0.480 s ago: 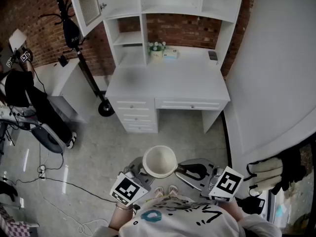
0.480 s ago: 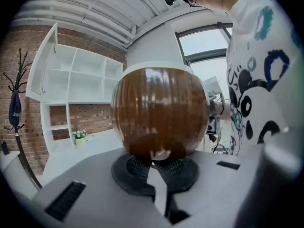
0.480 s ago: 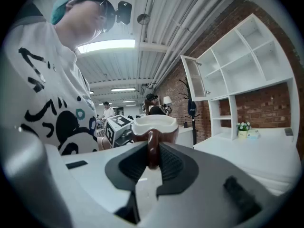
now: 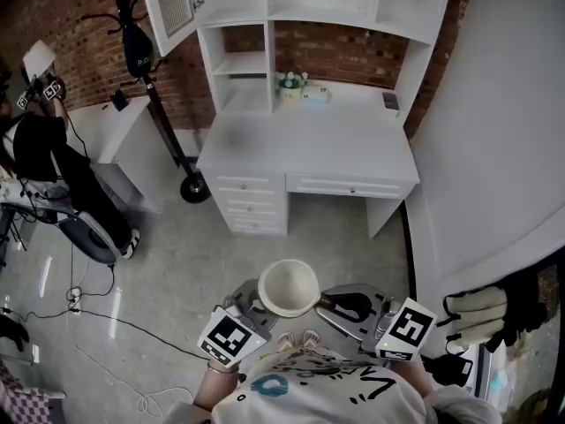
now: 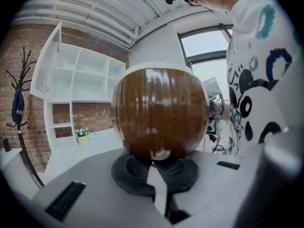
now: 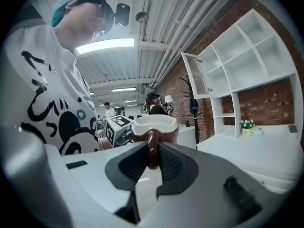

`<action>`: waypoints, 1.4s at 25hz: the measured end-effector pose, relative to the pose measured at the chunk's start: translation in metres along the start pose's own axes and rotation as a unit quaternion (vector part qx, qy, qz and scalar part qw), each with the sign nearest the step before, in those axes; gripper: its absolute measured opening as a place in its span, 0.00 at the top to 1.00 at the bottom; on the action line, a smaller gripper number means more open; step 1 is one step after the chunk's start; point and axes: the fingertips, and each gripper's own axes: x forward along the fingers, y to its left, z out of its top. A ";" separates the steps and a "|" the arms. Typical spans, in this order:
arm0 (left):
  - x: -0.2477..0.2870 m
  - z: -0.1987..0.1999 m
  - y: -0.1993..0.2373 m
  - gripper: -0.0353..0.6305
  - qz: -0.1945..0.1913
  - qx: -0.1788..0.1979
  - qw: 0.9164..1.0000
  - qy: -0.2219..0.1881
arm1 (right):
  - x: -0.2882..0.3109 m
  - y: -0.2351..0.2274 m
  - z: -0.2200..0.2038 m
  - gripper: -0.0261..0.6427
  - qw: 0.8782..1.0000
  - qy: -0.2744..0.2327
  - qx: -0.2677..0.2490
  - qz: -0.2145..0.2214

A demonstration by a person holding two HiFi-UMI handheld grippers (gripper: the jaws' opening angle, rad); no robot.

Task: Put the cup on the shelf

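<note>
Cup [image 4: 287, 287] hung well short of the shelf [image 4: 243, 63], right hand-held gripper [image 4: 328, 305] clamped on its handle, left hand-held gripper [image 4: 250, 297] pinched narrow at its base; a carry over the desk [image 4: 309, 153] probably came next.

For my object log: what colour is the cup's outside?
Glossy brown; the cup shows best in the left gripper view.
</note>
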 end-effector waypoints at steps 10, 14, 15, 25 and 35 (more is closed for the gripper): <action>-0.027 -0.014 0.029 0.93 0.017 -0.006 1.000 0.006 | 0.041 0.003 0.003 0.87 1.000 0.002 -0.002 0.017; -0.036 -0.022 0.043 0.93 0.022 -0.009 1.000 0.005 | 0.059 0.001 0.001 0.87 1.000 0.003 0.001 0.017; -0.037 -0.025 0.046 0.93 0.023 -0.010 1.000 0.006 | 0.063 -0.001 0.000 0.87 1.000 0.004 0.002 0.017; -0.019 -0.030 0.086 0.93 0.039 -0.020 0.999 0.007 | 0.083 -0.041 0.000 0.87 0.999 0.007 0.005 0.042; 0.029 -0.013 0.162 0.93 0.078 -0.015 0.997 0.006 | 0.104 -0.129 0.023 0.87 0.997 0.006 -0.020 0.077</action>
